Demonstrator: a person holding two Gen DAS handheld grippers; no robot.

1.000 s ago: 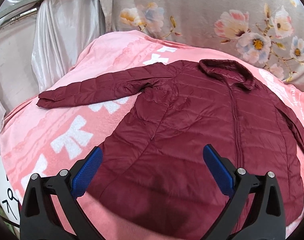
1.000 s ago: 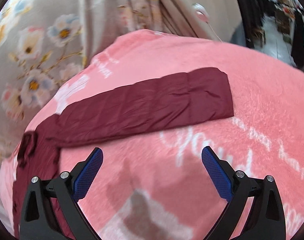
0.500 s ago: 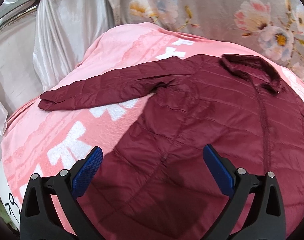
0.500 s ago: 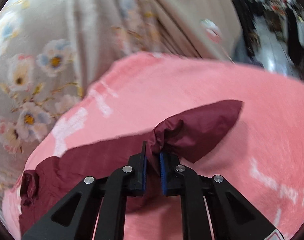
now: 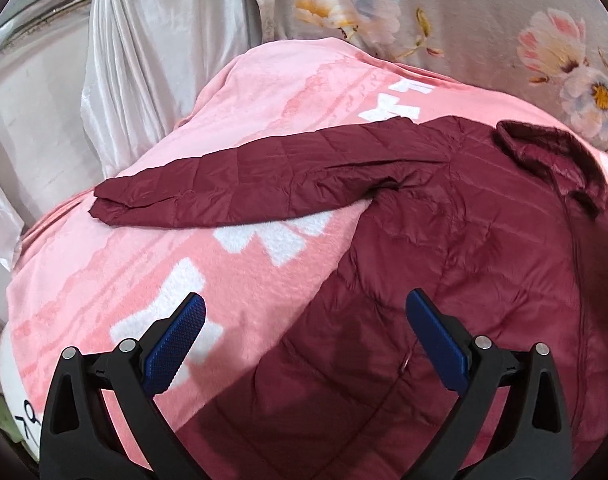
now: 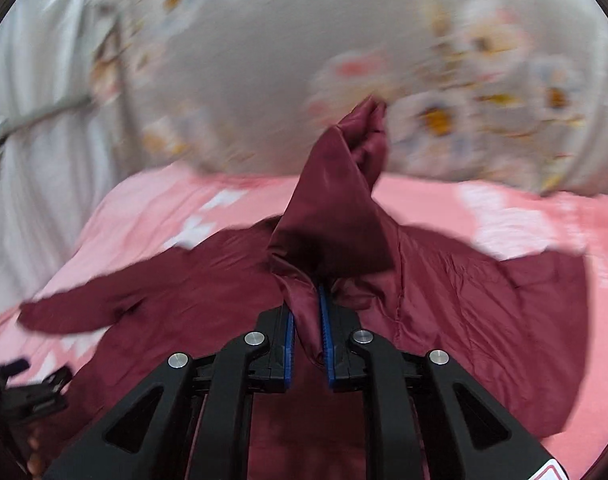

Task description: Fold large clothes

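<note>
Since the frame half a second back, the right gripper has swung round with its catch, so that the maroon sleeve it clamps now rises as a twisted peak over the body of the puffer jacket instead of lying out on the pink fleece blanket; its jaws are pressed narrow on the cloth, blue pads tight against the fabric (the background is heavily blurred). The left gripper has drifted further toward the jacket's left side, and its jaws stand wide with nothing between them, one blue pad over the blanket, the other over the quilted jacket. The jacket lies spread front-up on the blanket, collar toward the floral curtain, its other sleeve stretched flat across the white bow pattern toward the silvery drape. In the right wrist view the left gripper's dark frame shows at the left edge, near that outstretched sleeve.
</note>
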